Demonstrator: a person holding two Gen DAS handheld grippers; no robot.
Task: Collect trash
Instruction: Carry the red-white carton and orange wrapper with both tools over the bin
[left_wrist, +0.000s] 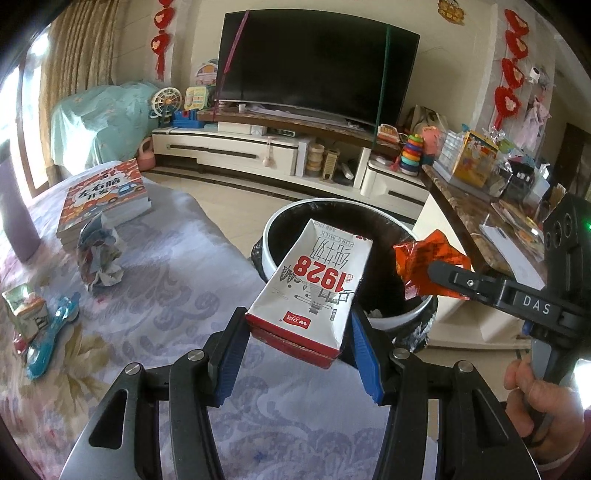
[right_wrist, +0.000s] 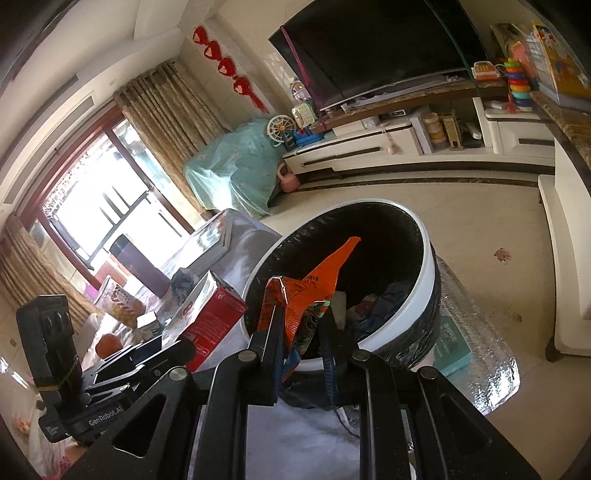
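My left gripper (left_wrist: 295, 332) is shut on a white and red milk carton (left_wrist: 314, 284) and holds it over the near rim of the round white trash bin (left_wrist: 273, 225) lined with a black bag. My right gripper (right_wrist: 301, 325) is shut on an orange snack wrapper (right_wrist: 314, 284) and holds it above the bin (right_wrist: 428, 266). The wrapper (left_wrist: 424, 262) and the right gripper (left_wrist: 443, 275) show at the right in the left wrist view. The carton (right_wrist: 207, 314) and left gripper (right_wrist: 155, 354) show at the left in the right wrist view. Trash lies inside the bin.
On the floral tablecloth (left_wrist: 166, 280) lie crumpled paper (left_wrist: 99, 258), a stack of books (left_wrist: 103, 195), a small carton (left_wrist: 26, 306) and a blue toy (left_wrist: 48, 343). A TV stand (left_wrist: 258, 147) stands behind, and a cluttered counter (left_wrist: 480, 192) at the right.
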